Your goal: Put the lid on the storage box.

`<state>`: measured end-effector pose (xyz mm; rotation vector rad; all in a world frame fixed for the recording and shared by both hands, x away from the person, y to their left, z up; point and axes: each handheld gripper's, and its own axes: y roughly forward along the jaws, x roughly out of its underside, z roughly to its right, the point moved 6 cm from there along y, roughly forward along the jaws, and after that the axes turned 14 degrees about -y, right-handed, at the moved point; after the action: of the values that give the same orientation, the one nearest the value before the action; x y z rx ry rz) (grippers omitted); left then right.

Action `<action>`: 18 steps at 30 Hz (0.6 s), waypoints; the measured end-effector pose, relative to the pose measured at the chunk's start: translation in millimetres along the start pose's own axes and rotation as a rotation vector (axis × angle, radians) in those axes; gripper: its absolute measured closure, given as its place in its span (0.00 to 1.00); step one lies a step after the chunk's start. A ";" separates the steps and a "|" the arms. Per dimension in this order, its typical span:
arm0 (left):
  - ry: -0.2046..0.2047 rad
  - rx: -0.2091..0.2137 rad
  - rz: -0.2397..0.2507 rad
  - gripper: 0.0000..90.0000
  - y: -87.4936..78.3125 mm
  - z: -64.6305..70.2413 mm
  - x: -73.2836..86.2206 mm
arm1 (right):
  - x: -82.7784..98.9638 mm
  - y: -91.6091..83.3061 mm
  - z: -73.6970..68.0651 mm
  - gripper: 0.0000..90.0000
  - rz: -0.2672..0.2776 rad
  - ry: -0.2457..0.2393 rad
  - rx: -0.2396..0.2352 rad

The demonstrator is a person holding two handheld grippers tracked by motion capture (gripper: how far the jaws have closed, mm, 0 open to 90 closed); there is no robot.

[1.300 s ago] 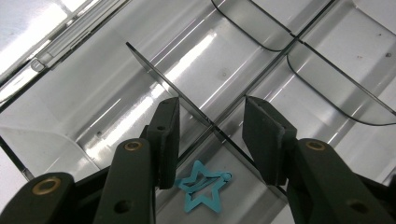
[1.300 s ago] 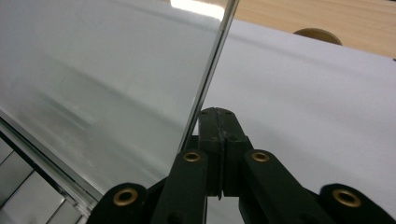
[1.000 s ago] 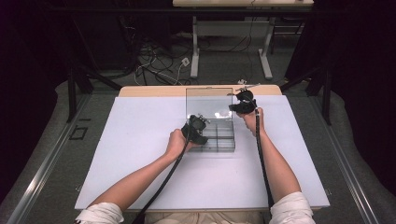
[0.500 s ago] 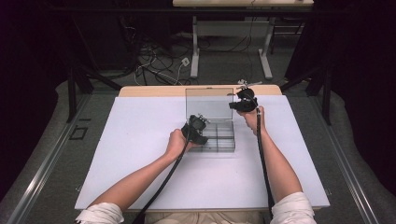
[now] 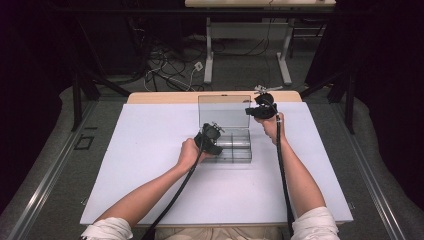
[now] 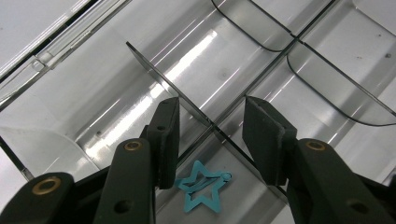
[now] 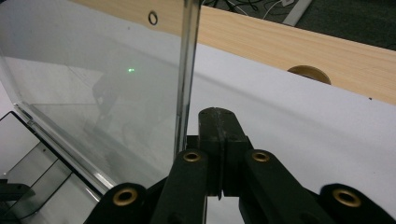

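Clear plastic organizer box (image 5: 235, 150) sits mid-table on the white table cover (image 5: 150, 150), its lid (image 5: 224, 111) standing upright at the far side. Both forearms reach in from the near edge, sleeves pushed up to the elbows.

Left hand (image 5: 187, 152) rests at the box's near-left corner, wrist low, left gripper (image 5: 210, 140) angled down into the compartments. In the left gripper view its jaws stand partly open, straddling a smoky divider (image 6: 187, 100) without pressing it; a teal star-shaped hair clip (image 6: 203, 186) lies on the compartment floor just below and between the pads (image 6: 168, 135).

Right hand (image 5: 272, 125) is raised beside the lid's right edge, forearm stretched further forward than the left. Right gripper (image 5: 260, 110) points at that edge. In the right gripper view its jaws are closed together on nothing, tips just beside the lid's upright edge (image 7: 187, 70); contact cannot be told.
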<state>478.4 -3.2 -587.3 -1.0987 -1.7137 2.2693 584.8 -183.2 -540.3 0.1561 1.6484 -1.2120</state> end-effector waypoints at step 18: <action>-0.001 0.001 0.003 0.64 0.1 -0.2 -0.2 | -6.1 -9.5 -2.7 1.00 0.027 -0.014 -0.009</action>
<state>478.6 -3.2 -587.3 -1.1005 -1.7118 2.2726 580.0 -183.1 -529.8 0.1629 1.6349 -1.1826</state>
